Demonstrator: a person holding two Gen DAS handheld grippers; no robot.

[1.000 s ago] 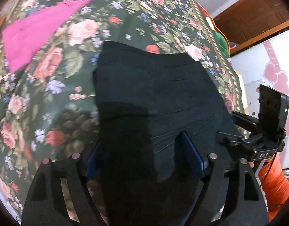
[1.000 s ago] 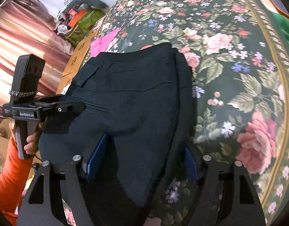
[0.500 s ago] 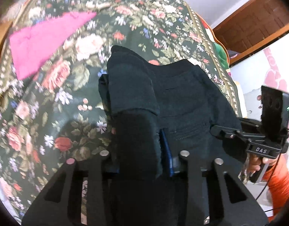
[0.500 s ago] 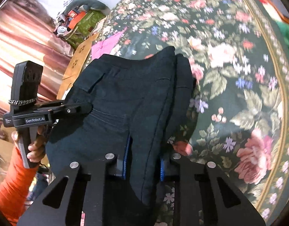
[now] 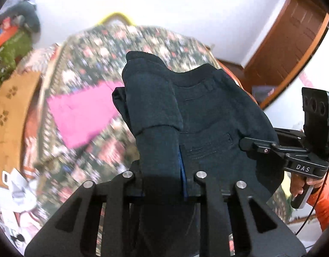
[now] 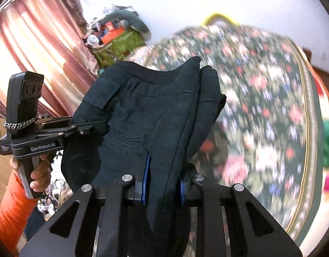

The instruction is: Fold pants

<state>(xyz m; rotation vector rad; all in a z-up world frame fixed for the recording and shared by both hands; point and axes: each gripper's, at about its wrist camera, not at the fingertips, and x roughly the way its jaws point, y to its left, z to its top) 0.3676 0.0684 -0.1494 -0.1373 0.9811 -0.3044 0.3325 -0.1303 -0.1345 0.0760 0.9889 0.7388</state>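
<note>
Between both grippers' fingers [image 6: 145, 171], pants [image 6: 143, 111]

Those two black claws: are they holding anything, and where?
Both hold the dark pants: the left gripper and right gripper each pinch a bunched edge.

The right gripper [image 6: 163, 182] clamped a bunched fold of dark navy fabric pants [image 6: 147, 115], held above a blurred floral bedspread [image 6: 260, 98]. At the pants' far side the black left gripper [image 6: 87, 128] pinched the cloth, before pink pleated curtains [image 6: 36, 42].
</note>
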